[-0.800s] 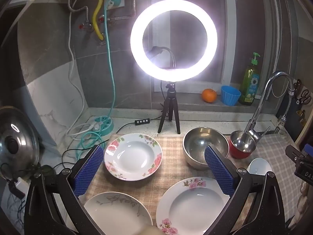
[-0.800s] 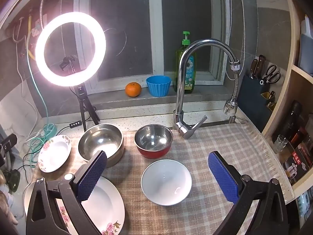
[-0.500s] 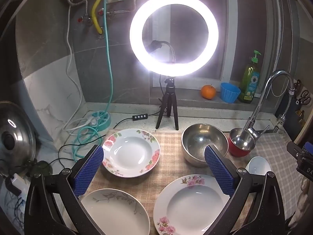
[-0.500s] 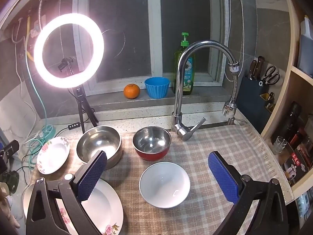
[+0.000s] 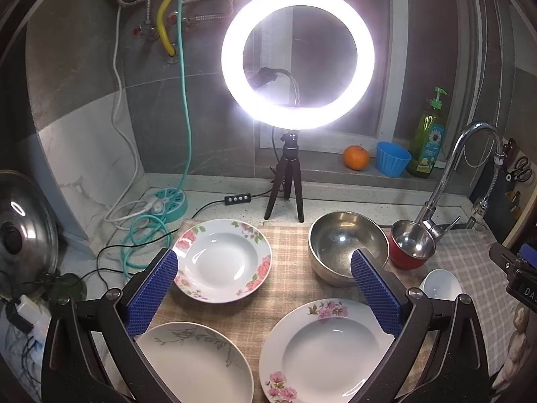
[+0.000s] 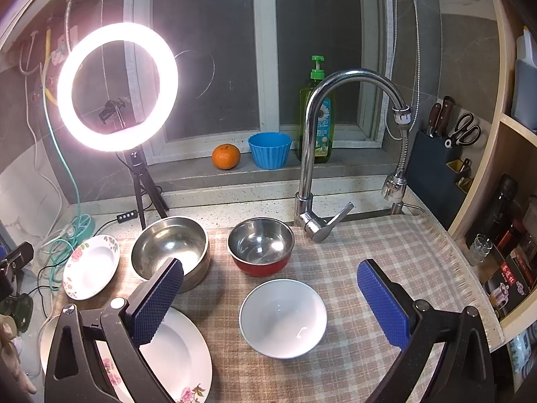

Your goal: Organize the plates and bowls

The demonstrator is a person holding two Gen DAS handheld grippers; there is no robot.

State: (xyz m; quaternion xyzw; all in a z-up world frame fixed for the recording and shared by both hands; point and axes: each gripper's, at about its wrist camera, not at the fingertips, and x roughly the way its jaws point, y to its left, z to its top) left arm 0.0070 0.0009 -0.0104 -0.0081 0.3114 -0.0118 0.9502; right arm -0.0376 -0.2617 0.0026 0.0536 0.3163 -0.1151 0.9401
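Both the left gripper [image 5: 265,288] and right gripper [image 6: 270,299] hover with fingers wide apart and empty; the white bowl [image 6: 283,319] in front of the faucet [image 6: 335,134] looks glazed, slippery and breakable, so I would pinch its rim.

three plates [image 5: 221,260], three bowls [image 6: 283,317], unstacked

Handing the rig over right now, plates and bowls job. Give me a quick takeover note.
Left gripper: open, empty, over the plates. Right gripper: open, empty, over the white bowl.
On the checked cloth: three plates, namely rose plate, leaf plate, pink-flower plate; large steel bowl, red steel bowl, white bowl.
Done: nothing stacked.
Left: stack the plates, nest the bowls.
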